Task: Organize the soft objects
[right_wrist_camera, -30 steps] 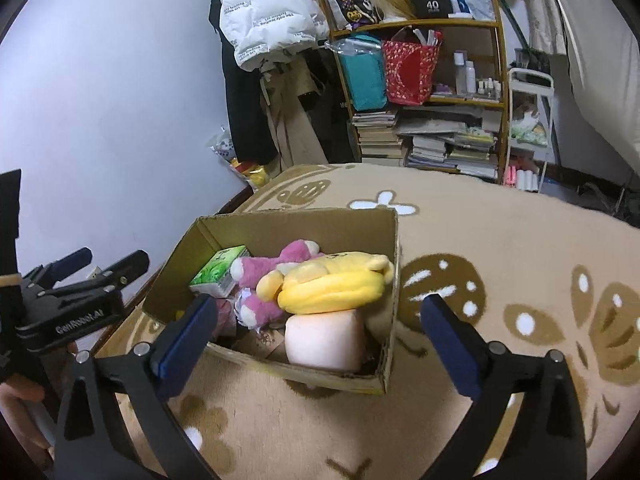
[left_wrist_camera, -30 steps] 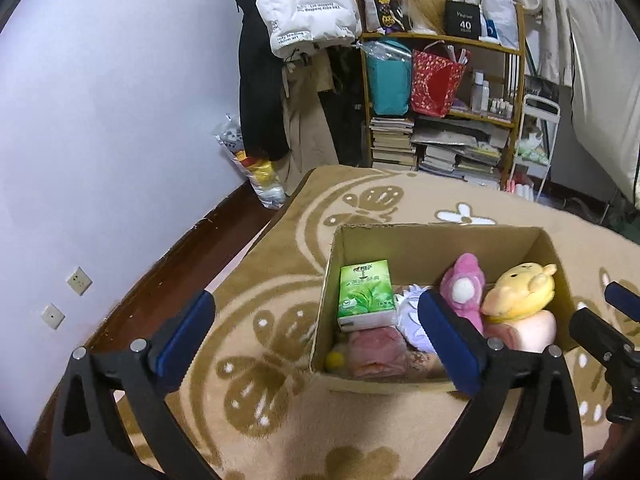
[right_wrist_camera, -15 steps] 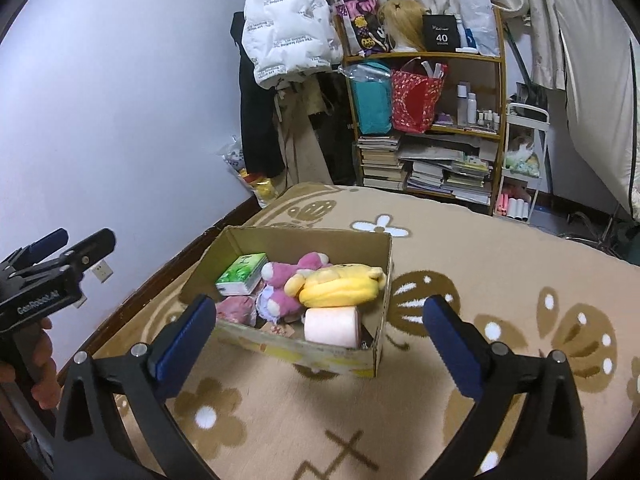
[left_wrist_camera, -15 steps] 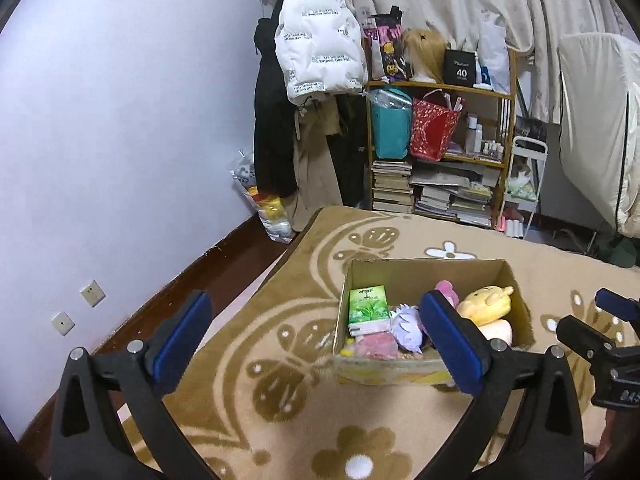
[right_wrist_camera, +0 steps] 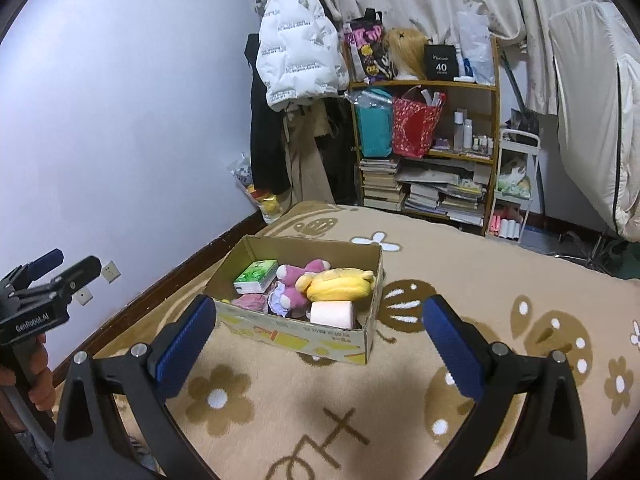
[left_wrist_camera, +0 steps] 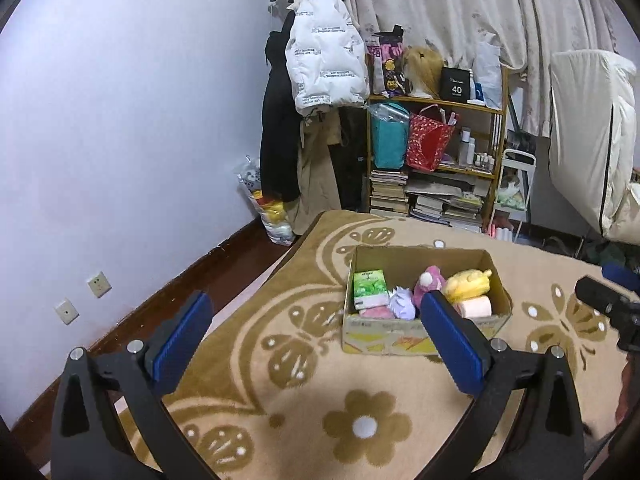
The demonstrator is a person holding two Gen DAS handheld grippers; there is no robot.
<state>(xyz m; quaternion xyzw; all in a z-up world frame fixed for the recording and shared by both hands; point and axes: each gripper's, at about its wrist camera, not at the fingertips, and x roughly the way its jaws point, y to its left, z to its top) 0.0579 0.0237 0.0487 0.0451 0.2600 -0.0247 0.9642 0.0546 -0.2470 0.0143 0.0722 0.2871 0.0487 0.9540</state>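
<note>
- Only the right wrist view shows a hand (right_wrist_camera: 38,376), left of the cardboard box (right_wrist_camera: 304,332).
- The box on the rug (left_wrist_camera: 304,392) holds plush toys (left_wrist_camera: 468,286).
- The left gripper (left_wrist_camera: 316,336) and the right gripper (right_wrist_camera: 316,332) are both wide, holding nothing.

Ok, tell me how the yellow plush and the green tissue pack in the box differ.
The yellow plush is rounded and stuffed; the green tissue pack is a flat-sided rectangular block. The plush lies at the box's right end, above a pink roll; the pack leans at the left end. Both sit inside the cardboard box on the carpet.
</note>
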